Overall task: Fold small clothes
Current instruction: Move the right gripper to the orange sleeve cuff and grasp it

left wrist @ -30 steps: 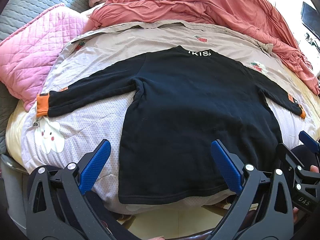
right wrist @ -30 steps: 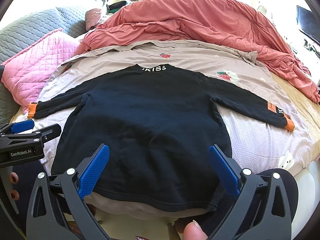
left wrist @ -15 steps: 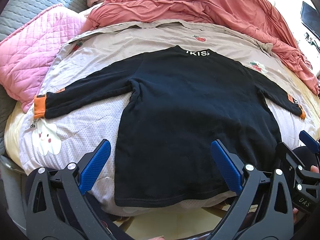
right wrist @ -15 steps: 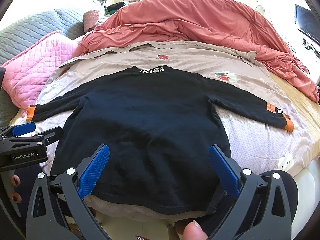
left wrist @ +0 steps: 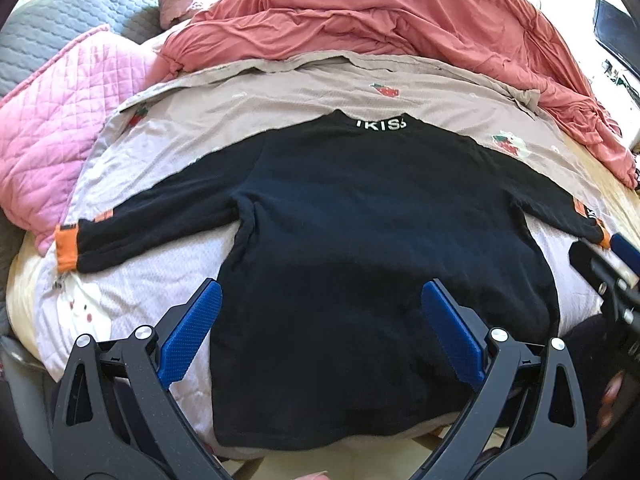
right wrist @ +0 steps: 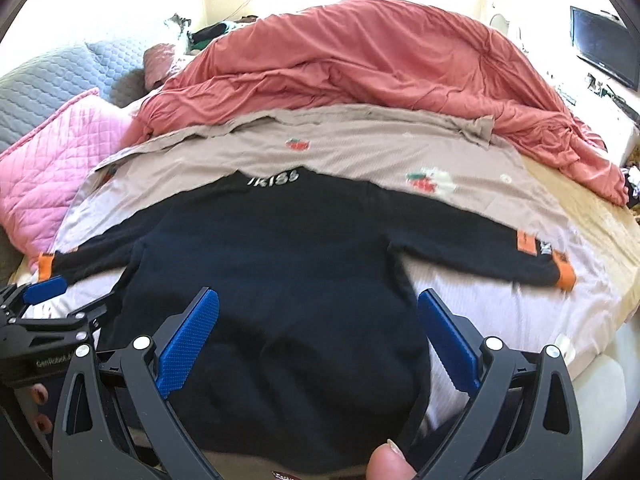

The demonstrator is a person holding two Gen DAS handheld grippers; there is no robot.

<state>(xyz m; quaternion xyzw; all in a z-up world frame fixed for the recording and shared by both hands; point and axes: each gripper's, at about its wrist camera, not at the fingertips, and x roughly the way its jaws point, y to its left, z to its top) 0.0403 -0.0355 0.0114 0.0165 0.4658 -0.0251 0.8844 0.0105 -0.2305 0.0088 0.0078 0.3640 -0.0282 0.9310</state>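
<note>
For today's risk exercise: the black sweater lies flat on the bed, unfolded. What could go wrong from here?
1. The black sweater's hem hangs over the bed edge; a tug may slide it off.
2. A closing hand-held gripper may also pinch the beige sheet.
3. The spread sleeves may fold unevenly.

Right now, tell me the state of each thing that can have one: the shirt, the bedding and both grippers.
Shirt: unfolded, laid flat, sleeves spread, collar at the far side.
Duvet: bunched up past the shirt.
Pink pillow: lying at the left.
Left gripper: jaws open, empty.
Right gripper: jaws open, empty.
</note>
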